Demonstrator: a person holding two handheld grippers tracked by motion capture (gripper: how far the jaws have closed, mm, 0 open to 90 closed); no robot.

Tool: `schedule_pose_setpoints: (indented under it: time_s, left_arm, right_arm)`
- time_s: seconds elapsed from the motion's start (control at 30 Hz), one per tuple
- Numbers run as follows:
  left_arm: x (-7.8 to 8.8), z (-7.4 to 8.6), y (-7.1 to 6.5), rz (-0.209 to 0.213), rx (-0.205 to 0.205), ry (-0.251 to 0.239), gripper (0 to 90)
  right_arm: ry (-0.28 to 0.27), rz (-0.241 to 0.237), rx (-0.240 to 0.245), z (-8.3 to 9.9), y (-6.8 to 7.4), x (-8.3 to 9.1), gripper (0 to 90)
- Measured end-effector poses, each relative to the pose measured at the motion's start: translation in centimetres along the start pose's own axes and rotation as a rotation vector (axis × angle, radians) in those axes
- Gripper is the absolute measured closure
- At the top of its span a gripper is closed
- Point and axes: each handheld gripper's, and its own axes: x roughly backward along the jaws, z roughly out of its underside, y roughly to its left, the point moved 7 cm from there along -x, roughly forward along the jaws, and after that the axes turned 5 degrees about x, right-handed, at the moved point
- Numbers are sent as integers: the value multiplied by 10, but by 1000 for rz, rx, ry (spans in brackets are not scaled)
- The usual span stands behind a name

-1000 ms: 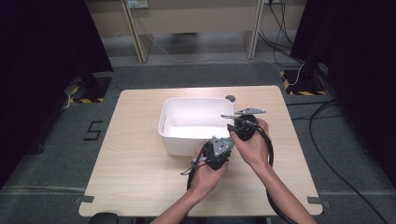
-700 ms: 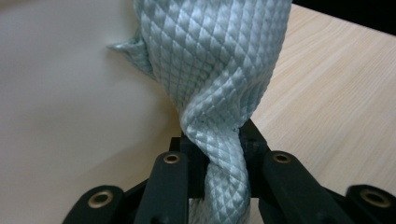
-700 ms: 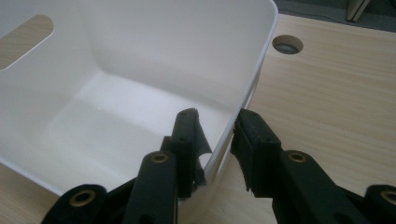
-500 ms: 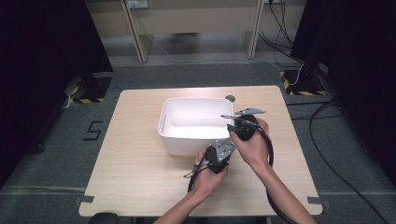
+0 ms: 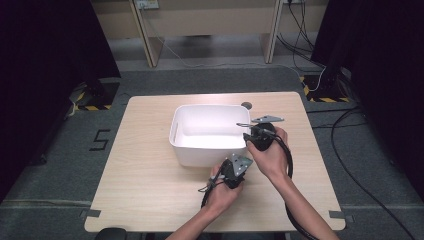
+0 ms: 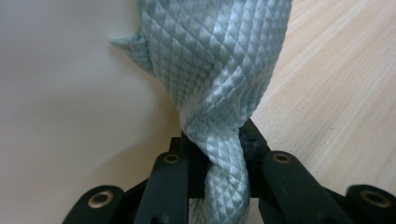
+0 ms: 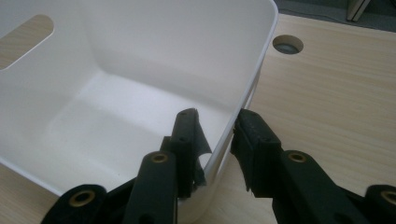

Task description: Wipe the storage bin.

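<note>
A white rectangular plastic bin (image 5: 205, 134) with cut-out handles stands near the middle of the light wooden table (image 5: 150, 175), a little toward its far edge. The right tongs (image 5: 248, 136) sit at the bin's right-hand wall; in the right gripper view (image 7: 215, 140) one black jaw is inside the bin and the other outside, with the thin white rim between them. The inner jaw lies against the wall, while whether the outer pad presses on it cannot be told for certain; the jaws stand close about the rim.

The left tongs (image 5: 229, 167) are just before the bin's near wall, toward its near right corner. In the left gripper view (image 6: 215, 158) they are pinched on a pale grey-green quilted cloth (image 6: 219, 74) with a diamond stitch pattern, twisted into a rope where the jaws squeeze it and widening beyond them. The cloth hangs beside the bin's white outer wall, above the wooden tabletop. From the high view the cloth itself is hidden under the hand and gripper.
</note>
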Motion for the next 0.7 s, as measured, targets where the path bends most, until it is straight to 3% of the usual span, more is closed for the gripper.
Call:
schedule_pose_setpoints:
  time_s: [0.17,0.33,0.4,0.47,0.53,0.7]
  left_arm:
    - [26,5,5,54,16,2,772]
    - [79,21,35,65,76,-22,774]
    - [102,30,55,25,87,-38,775]
    - [122,39,77,-8,130,-50,775]
    - [141,47,101,-67,157,-66,776]
    - [180,62,157,-181,250,-110,775]
  right_arm:
    - [1,-11,-6,0,-2,0,690]
    - [3,-9,-5,-2,-5,0,685]
    - [9,-11,-8,-3,-5,-1,689]
    - [18,-9,-4,-4,-4,-3,693]
    - [27,-1,-1,-4,-3,-6,691]
    - [55,15,23,-6,-6,-9,725]
